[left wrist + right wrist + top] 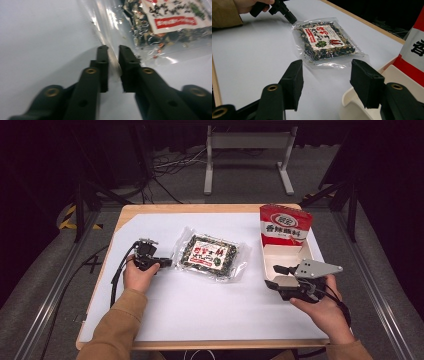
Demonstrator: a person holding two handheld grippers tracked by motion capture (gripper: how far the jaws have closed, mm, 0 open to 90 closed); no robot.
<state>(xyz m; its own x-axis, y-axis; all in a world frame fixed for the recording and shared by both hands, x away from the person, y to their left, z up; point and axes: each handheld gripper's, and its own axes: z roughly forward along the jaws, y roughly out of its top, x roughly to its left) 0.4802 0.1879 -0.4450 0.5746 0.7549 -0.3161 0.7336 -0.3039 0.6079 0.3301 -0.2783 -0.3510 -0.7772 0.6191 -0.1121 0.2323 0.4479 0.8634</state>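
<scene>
Resting near the desk's (200, 320) front edge, 2 hands are seen. The left gripper (113, 47) is pinched onto the clear edge of the seaweed packet (212, 256), which lies flat mid-desk. Right of that packet, the right gripper (325, 75) is held spread beside the white tray (285, 257), with a red bag (285, 225) standing at its far end.

The left gripper (113, 50) rises from the bottom edge, its two black jaws nearly together with a narrow gap between them. The clear sealed edge of a plastic packet (160, 27) runs into that gap, and the pads close on it. The packet lies up and to the right, holding dark dried bits under a white label with a red stripe. A white table (42, 42) lies underneath.
</scene>
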